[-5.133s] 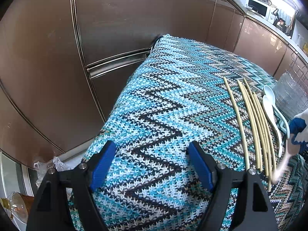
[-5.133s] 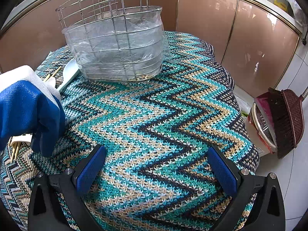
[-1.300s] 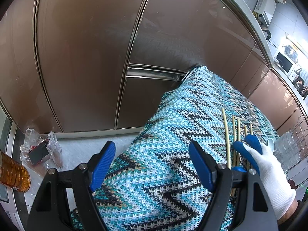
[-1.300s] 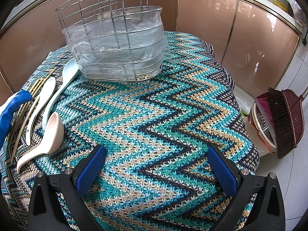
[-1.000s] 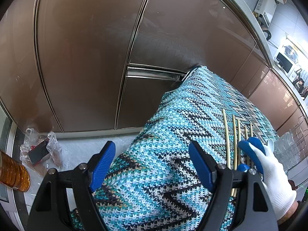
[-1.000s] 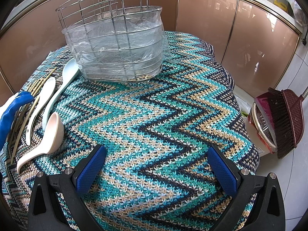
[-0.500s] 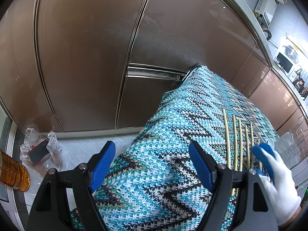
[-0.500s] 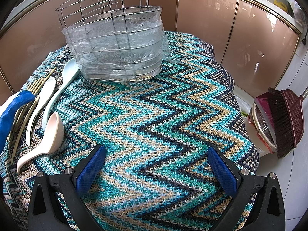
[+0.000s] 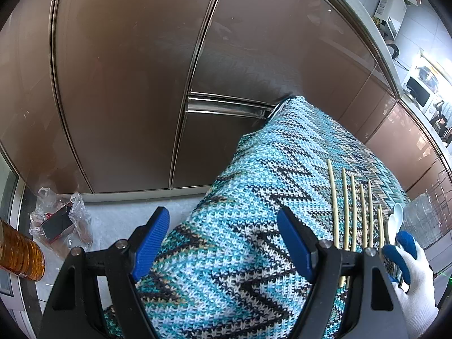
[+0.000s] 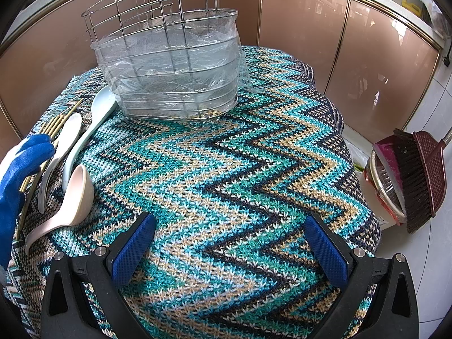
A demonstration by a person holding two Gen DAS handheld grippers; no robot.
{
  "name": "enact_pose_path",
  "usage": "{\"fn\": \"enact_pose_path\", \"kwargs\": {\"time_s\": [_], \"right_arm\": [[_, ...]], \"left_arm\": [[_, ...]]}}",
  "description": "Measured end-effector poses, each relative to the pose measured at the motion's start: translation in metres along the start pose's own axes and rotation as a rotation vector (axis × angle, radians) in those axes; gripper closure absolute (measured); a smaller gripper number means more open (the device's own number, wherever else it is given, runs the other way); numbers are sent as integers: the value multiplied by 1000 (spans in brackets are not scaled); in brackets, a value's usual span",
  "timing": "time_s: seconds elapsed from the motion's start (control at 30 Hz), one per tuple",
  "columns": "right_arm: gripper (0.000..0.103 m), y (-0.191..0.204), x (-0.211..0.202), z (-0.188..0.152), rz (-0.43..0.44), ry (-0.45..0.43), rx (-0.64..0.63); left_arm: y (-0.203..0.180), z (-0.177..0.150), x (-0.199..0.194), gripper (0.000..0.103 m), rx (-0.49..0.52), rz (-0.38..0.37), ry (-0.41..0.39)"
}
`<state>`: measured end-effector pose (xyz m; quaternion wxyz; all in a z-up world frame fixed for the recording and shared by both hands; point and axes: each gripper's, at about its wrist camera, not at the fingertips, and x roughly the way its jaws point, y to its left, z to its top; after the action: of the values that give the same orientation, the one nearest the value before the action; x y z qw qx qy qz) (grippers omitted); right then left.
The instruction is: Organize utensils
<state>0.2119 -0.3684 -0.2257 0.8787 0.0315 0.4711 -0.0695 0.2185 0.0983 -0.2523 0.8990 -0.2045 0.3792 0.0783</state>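
Several pale chopsticks lie side by side on the zigzag knitted cloth, right of my open left gripper. A white and blue gloved hand rests at their near ends. In the right wrist view the chopsticks lie at the far left, beside a white spoon, a pale blue spoon and a pink spoon. The gloved hand touches the chopsticks there. A wire utensil basket lined with plastic stands behind them. My right gripper hangs open and empty over the cloth.
Brown cabinet doors stand close behind the cloth. On the floor at left lie a plastic bag and an amber bottle. A brush and dustpan lean at the right of the cloth's edge.
The gloved hand has slid to the right across the chopsticks' near ends, baring more of them. Neither gripper has moved over the last second.
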Motion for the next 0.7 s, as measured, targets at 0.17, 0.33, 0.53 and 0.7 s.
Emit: {"fn": "enact_pose_path", "kwargs": {"time_s": [0.17,0.33,0.53,0.7], "right_arm": [[0,0,0,0,0,0,0],[0,0,0,0,0,0,0],[0,0,0,0,0,0,0],[0,0,0,0,0,0,0]], "left_arm": [[1,0,0,26,0,-1,1],[0,0,0,26,0,-1,1],[0,0,0,26,0,0,1],[1,0,0,26,1,4,2]]}}
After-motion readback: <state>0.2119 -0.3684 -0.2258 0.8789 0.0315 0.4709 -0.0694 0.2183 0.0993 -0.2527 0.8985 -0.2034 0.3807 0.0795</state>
